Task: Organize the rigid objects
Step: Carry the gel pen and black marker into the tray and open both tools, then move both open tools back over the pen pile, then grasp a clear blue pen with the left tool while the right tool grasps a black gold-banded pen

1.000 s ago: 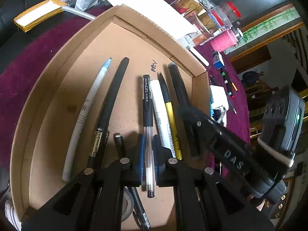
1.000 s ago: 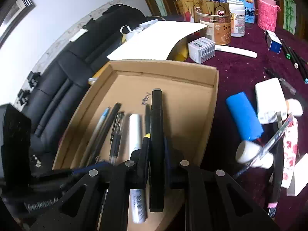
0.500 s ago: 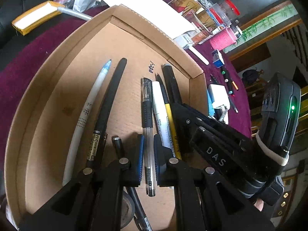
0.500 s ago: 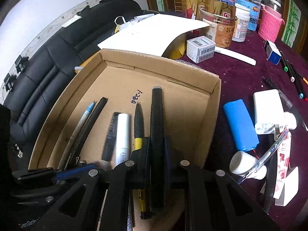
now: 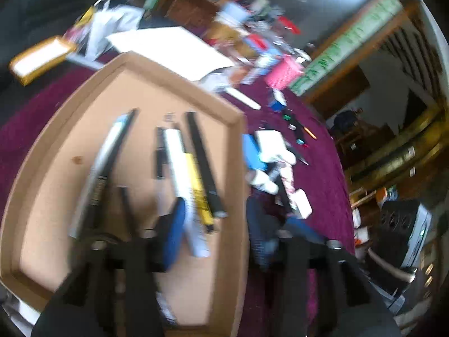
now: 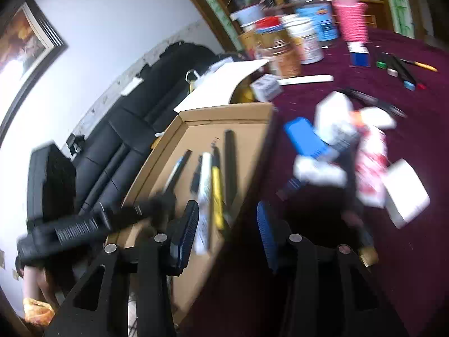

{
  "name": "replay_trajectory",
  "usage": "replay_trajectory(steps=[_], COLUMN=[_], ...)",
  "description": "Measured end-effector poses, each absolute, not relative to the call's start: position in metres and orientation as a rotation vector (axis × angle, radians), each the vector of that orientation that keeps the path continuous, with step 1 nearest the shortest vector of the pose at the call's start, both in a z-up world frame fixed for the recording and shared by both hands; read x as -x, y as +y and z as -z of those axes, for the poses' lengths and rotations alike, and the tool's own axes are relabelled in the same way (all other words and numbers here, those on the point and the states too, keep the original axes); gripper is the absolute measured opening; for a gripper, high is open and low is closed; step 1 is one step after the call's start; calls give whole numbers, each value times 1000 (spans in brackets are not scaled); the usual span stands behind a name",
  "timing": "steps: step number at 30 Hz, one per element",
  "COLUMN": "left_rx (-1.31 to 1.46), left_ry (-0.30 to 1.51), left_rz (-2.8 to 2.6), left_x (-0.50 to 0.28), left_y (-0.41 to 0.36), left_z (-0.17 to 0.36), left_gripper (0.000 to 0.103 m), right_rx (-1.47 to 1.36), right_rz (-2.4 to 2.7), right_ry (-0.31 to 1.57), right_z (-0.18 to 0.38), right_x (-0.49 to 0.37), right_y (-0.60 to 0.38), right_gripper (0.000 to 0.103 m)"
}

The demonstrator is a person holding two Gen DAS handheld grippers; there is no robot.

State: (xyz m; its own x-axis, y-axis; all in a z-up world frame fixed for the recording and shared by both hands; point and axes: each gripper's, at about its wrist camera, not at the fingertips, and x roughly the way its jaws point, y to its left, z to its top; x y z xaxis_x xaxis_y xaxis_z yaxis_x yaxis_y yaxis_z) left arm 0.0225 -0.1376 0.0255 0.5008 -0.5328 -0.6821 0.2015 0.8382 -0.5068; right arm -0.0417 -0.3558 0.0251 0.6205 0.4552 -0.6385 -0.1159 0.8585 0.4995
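1. The pens and markers are seen lying side by side on the floor of a shallow cardboard tray [image 5: 50, 129], roughly parallel to its right wall.
2. Nearest the right wall, a long black marker [image 5: 203, 160] is noted; beside it a yellow-barrelled pen [image 5: 196, 188], then a white marker [image 5: 179, 168], then a short dark pen [image 5: 160, 154].
3. Toward the tray's left side, a white pen and a black pen [image 5: 106, 163] are lain close together; whether they touch cannot be told through the blur.
4. The left gripper [image 5: 214, 241] is seen with its jaws opening, one blue pad over the tray floor and the other past the tray's right wall; nothing is gripped between them.
5. The right gripper [image 6: 228, 236] is likewise opening, straddling the tray's right wall, with no object pressed by its pads.
6. In the right wrist view the same row is confirmed: black marker [image 6: 230, 168], yellow pen [image 6: 216, 193], white marker [image 6: 204, 185].
7. The tray is set on a purple tablecloth [image 6: 407, 295].
8. To the right of the tray, a blue block [image 6: 304, 137] and blurred white items are scattered on the cloth.
9. At the table's far edge, jars and a pink basket [image 6: 352, 21] are grouped.
10. A white sheet [image 5: 168, 47] lies just beyond the tray's far corner.
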Motion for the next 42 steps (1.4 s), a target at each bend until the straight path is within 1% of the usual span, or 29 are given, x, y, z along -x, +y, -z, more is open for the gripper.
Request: replay_trajectory(steps=[6, 11, 18, 19, 20, 22, 23, 29, 34, 37, 42], left_rx=[296, 251, 218, 217, 215, 210, 203, 163, 104, 54, -16], left_ry=[983, 1055, 1058, 1057, 1059, 1071, 1079, 1109, 1075, 1033, 1047], left_rz=[552, 610, 595, 598, 599, 591, 588, 580, 560, 584, 646], left_x=[-3, 8, 14, 14, 11, 8, 5, -14, -40, -62, -89], left_y=[-186, -210, -219, -221, -223, -227, -230, -244, -253, -266, -285], left_z=[-21, -15, -20, -20, -19, -17, -16, -12, -21, -28, -22], left_gripper=[49, 49, 49, 49, 49, 49, 49, 49, 49, 49, 49], right_rx=[-464, -479, -367, -346, -330, -303, -311, -318, -378, -358, -364], right_rz=[-203, -107, -91, -77, -58, -37, -39, -16, -16, -23, -39], right_ry=[853, 877, 926, 937, 947, 938, 934, 907, 872, 880, 876], right_z=[-6, 7, 17, 19, 22, 22, 22, 22, 23, 23, 24], right_x=[84, 85, 60, 57, 56, 57, 58, 75, 78, 76, 75], right_y=[-411, -442, -425, -420, -417, -415, -417, -426, -441, -437, -436], right_gripper=[39, 39, 37, 32, 23, 17, 16, 15, 15, 15, 15])
